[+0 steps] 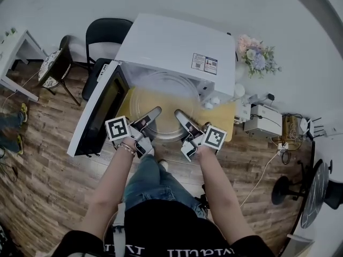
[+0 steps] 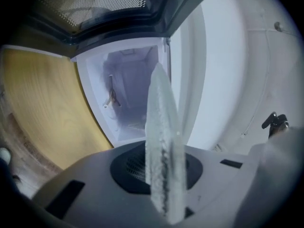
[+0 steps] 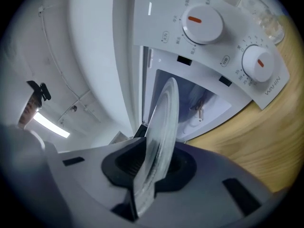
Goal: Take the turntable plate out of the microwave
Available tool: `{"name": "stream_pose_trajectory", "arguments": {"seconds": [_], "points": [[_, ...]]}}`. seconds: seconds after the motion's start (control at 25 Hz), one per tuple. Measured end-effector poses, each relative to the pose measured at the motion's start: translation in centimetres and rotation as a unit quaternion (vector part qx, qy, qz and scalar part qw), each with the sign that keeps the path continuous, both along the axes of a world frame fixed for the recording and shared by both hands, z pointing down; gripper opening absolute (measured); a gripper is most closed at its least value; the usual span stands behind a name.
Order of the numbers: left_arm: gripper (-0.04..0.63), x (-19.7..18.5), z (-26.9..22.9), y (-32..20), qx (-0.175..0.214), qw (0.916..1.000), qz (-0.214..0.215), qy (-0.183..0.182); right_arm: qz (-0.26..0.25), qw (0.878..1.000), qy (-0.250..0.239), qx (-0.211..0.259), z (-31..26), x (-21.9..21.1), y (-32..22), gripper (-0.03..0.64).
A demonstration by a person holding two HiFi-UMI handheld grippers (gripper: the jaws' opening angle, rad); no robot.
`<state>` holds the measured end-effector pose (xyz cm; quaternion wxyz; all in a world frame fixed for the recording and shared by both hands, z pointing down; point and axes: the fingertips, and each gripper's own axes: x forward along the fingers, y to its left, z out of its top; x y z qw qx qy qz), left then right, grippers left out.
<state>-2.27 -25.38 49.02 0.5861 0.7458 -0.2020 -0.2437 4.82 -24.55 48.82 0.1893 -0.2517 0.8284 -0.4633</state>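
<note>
**Two grippers share the plate's near rim, with the way out pointing back at the person**

Both grippers hold the glass turntable plate (image 1: 161, 103) off the desk (image 1: 226, 121), in front of the microwave (image 1: 177, 42). Its door (image 1: 99, 108) hangs open toward the desk's left edge. The left gripper (image 1: 151, 115) and right gripper (image 1: 179, 115) pinch the rim nearest the person, side by side and near each other. Each gripper view shows narrow jaws clamped on glass seen edge-on (image 2: 164, 151) (image 3: 159, 137).

The plate extends straight ahead from both pairs of jaws toward the cavity (image 2: 130, 87), so most of its weight lies beyond the grip. Being round, it has no long axis, and neither hand is clearly nearer. The far rim lies close to the cavity mouth, and I cannot tell whether it has cleared it. My judgement is that the next move depends on drawing both hands back evenly toward the desk's front edge, keeping the plate level.
</note>
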Motion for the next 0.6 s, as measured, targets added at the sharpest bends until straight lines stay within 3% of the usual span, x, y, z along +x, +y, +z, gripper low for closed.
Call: {"name": "stream_pose_trajectory", "arguments": {"seconds": [0.2,0.44,0.6], "points": [[0.037,-0.9,-1.2,0.1,0.022,0.9987,-0.045,0.001,-0.009,0.999,0.024,0.027,-1.0,-0.2,1.3,0.074],[0.040,0.2,-1.9,2.3,0.027,0.9996,0.004,0.001,-0.022,0.999,0.018,0.032,-1.4,0.3,2.6,0.074],[0.040,0.3,-2.9,3.4,0.037,0.9992,0.011,-0.008,-0.026,0.999,0.003,0.042,-2.8,0.3,3.5,0.067]]}}
